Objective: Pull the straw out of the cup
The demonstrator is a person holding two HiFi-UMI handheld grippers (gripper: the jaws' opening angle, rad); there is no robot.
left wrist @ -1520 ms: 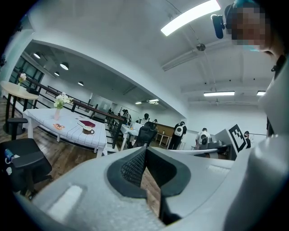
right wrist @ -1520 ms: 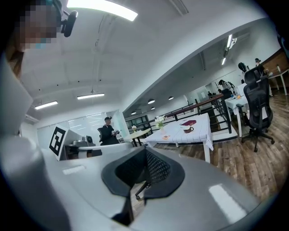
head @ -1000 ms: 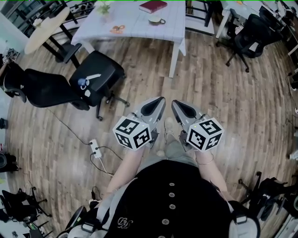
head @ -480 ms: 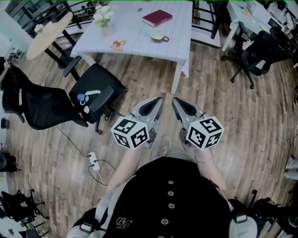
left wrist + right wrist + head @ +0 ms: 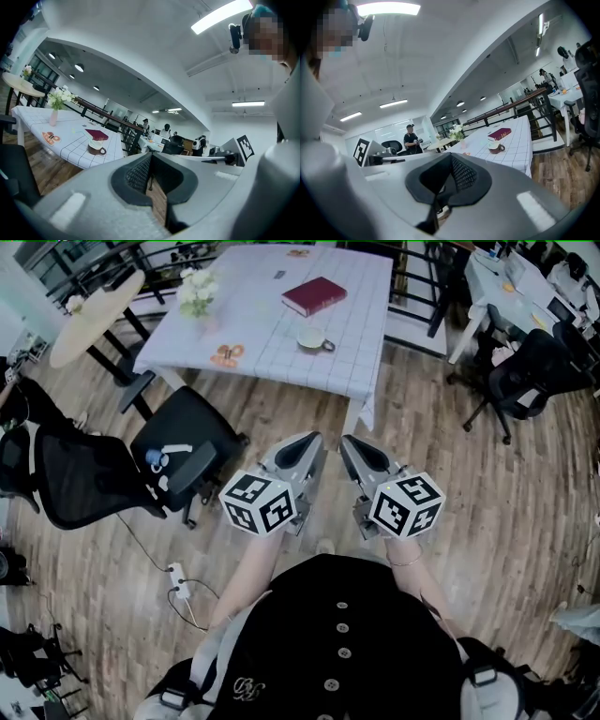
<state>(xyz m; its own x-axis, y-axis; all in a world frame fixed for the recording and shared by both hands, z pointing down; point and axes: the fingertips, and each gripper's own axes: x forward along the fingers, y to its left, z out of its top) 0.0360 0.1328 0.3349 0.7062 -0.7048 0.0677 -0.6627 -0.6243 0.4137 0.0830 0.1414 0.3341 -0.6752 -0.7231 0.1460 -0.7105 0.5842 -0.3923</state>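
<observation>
A brown-and-white cup [image 5: 310,337] stands on the white checked table [image 5: 262,324], beside a dark red book [image 5: 314,295]. I cannot make out a straw at this distance. My left gripper [image 5: 314,440] and right gripper [image 5: 347,442] are held side by side over the wooden floor, well short of the table, both shut and empty. The left gripper view shows its jaws [image 5: 151,166] together, with the cup [image 5: 97,148] and book [image 5: 96,135] far ahead to the left. In the right gripper view the cup [image 5: 494,146] lies far ahead to the right of the shut jaws [image 5: 449,164].
A vase of white flowers [image 5: 195,292] and an orange item [image 5: 225,355] sit on the table's left part. A black office chair [image 5: 183,442] holding small objects stands between me and the table's left corner. A power strip [image 5: 176,579] lies on the floor; more chairs [image 5: 525,362] stand right.
The table, cup and book have come nearer in the head view as I walk toward them. Both grippers stay shut, side by side, carried forward with me.
</observation>
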